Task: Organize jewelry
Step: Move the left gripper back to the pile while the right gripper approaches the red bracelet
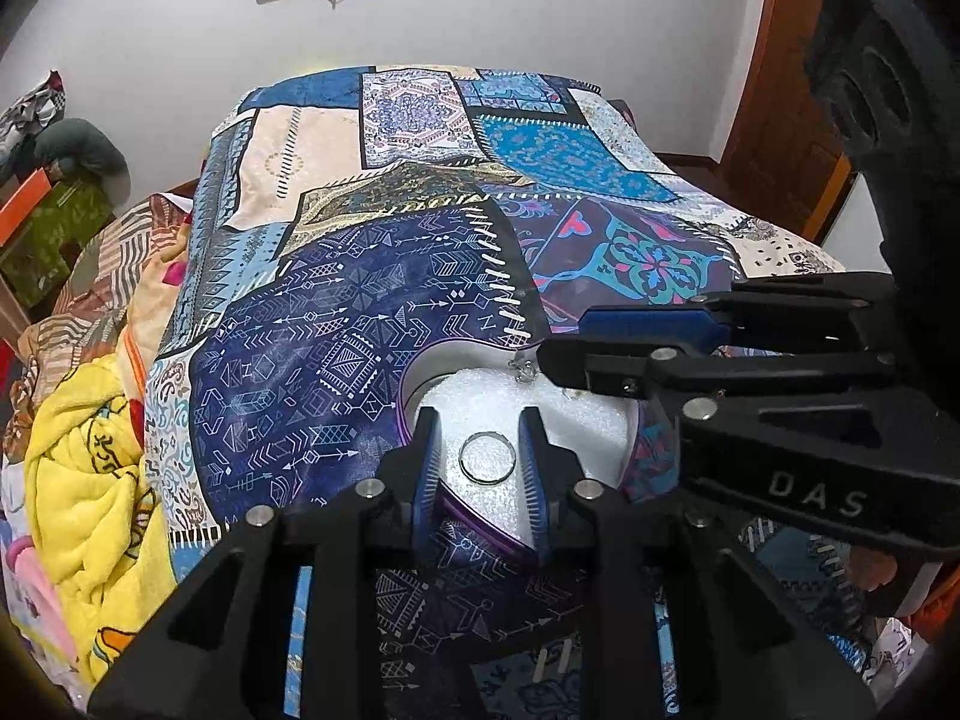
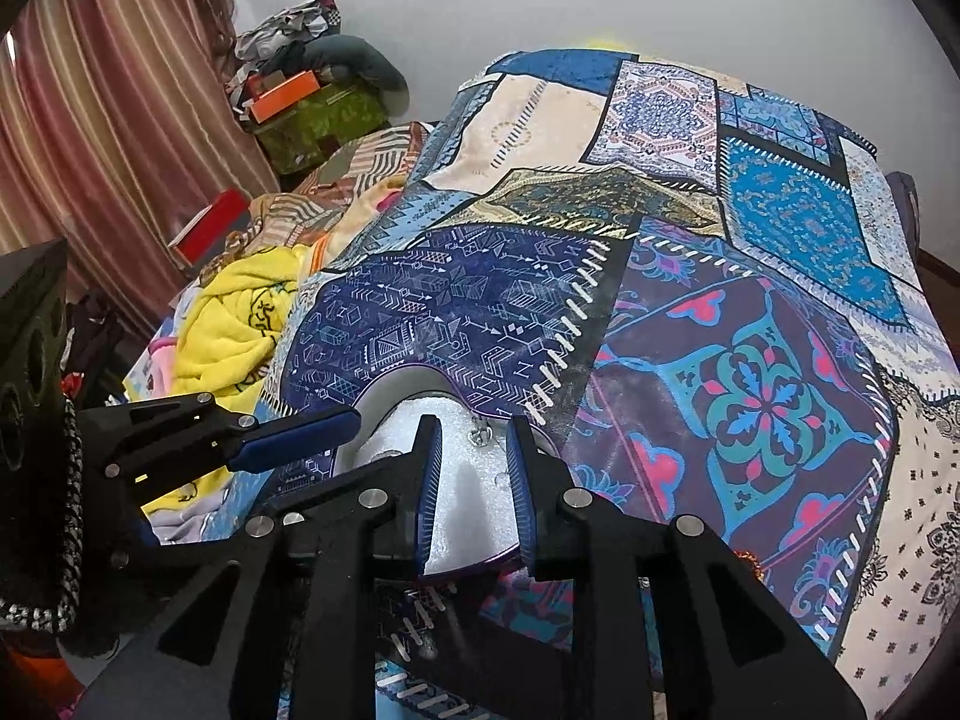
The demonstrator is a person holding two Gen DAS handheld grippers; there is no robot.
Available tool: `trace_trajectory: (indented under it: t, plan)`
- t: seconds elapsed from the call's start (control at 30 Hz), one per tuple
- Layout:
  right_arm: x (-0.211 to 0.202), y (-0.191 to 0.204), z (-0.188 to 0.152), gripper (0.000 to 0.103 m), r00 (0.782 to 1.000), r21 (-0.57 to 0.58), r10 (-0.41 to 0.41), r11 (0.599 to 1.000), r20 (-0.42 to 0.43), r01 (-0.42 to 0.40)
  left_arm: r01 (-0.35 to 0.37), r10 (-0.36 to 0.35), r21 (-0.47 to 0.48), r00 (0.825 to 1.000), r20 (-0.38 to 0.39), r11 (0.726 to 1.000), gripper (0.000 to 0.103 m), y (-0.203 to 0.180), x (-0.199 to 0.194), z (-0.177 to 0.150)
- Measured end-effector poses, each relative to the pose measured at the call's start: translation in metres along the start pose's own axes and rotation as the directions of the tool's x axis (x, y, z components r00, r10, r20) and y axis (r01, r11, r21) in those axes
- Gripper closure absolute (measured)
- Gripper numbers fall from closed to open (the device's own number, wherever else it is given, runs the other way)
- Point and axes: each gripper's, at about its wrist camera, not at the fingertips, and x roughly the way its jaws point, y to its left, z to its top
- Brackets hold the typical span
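Note:
A round box with a purple rim [image 1: 480,531] sits on the patchwork bedcover and holds a white foam pad [image 1: 468,390]. A thin silver ring [image 1: 487,459] lies flat on the foam. My left gripper [image 1: 478,417] stands open around the ring, its pads clear of it on both sides. A small silver piece [image 1: 521,369] rests at the foam's far edge. My right gripper [image 1: 564,339] reaches in from the right, its tips beside that piece. In the right wrist view my right gripper [image 2: 472,422] is open over the foam [image 2: 468,504], with the silver piece [image 2: 479,433] at its fingertips, not pinched.
The patchwork cover [image 1: 372,276] spreads over a raised bed. A yellow blanket [image 1: 78,468] and heaped clothes lie to the left. Boxes [image 2: 312,114] and a striped curtain [image 2: 108,96] stand at the far left. A wooden door [image 1: 774,120] is at the right.

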Motion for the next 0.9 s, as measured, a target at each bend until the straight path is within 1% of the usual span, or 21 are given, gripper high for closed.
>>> trace_trajectory:
  t: [0.1, 0.13, 0.3, 0.53, 0.7, 0.9]
  plan:
    - [-0.006, -0.001, 0.0, 0.083, 1.0, -0.004, -0.017, 1.0, 0.011, 0.017, -0.011, 0.011, 0.003, 1.0, 0.01, 1.0, 0.065, -0.001, -0.002, 0.0]
    - [-0.008, -0.001, 0.0, 0.083, 1.0, -0.005, -0.023, 1.0, 0.015, 0.023, -0.014, 0.014, 0.001, 1.0, 0.014, 1.0, 0.064, -0.001, -0.003, 0.0]
    - [-0.021, -0.004, -0.001, 0.083, 0.999, -0.003, -0.035, 0.999, 0.036, 0.035, -0.01, 0.011, -0.02, 1.0, 0.025, 1.0, 0.064, -0.002, -0.011, 0.0]
    - [-0.044, -0.014, -0.007, 0.082, 0.994, 0.012, -0.082, 0.997, 0.067, 0.081, -0.018, 0.018, -0.005, 0.998, 0.056, 1.0, 0.064, -0.015, -0.03, 0.003]
    - [-0.062, -0.028, -0.018, 0.081, 0.989, 0.032, -0.126, 0.992, 0.074, 0.124, -0.003, 0.003, -0.005, 0.997, 0.072, 1.0, 0.064, -0.028, -0.04, 0.007]
    - [-0.082, -0.054, -0.033, 0.08, 0.98, 0.08, -0.182, 0.981, 0.078, 0.176, 0.029, -0.029, -0.008, 0.998, 0.057, 1.0, 0.064, -0.05, -0.038, 0.008]
